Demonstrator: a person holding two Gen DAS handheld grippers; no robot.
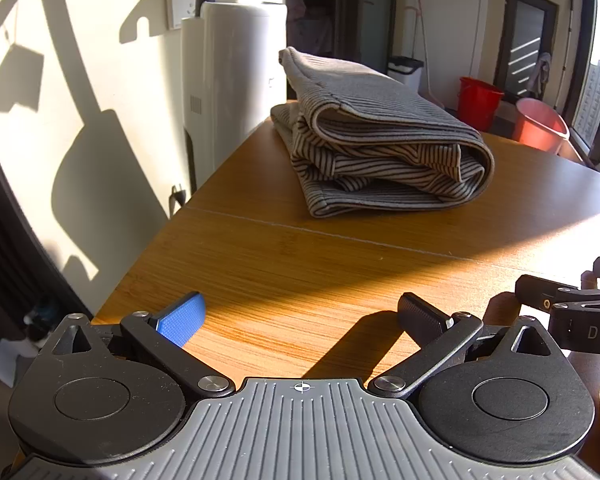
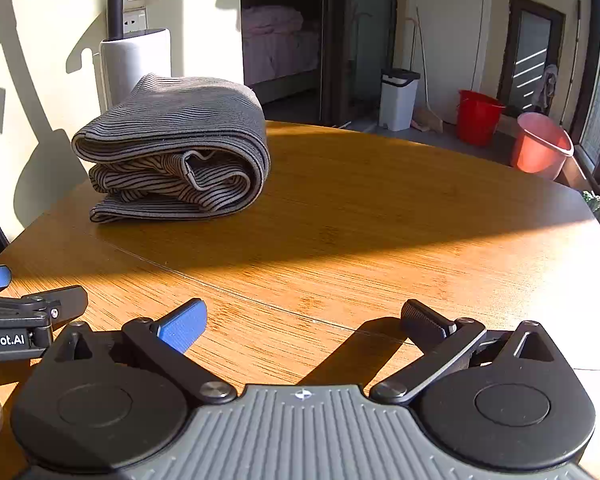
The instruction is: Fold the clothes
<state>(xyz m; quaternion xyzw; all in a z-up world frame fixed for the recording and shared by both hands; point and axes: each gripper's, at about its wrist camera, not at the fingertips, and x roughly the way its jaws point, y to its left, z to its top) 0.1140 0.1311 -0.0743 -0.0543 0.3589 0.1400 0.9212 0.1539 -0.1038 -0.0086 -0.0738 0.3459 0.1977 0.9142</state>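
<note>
White letters "Robot.AI" stand on the black body of the left gripper (image 2: 28, 320), just left of the right gripper (image 2: 304, 320). On the right gripper's black body (image 1: 580, 320), the cut-off letters "DA" show.

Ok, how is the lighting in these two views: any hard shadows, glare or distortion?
Left wrist: hard sunlight, sharp shadows on the wall, a bright band across the table; the garment lies in shade, still sharp. Right wrist: same band on the table, blown-out window at the right edge. Both: fisheye bending, dark corners.
</note>
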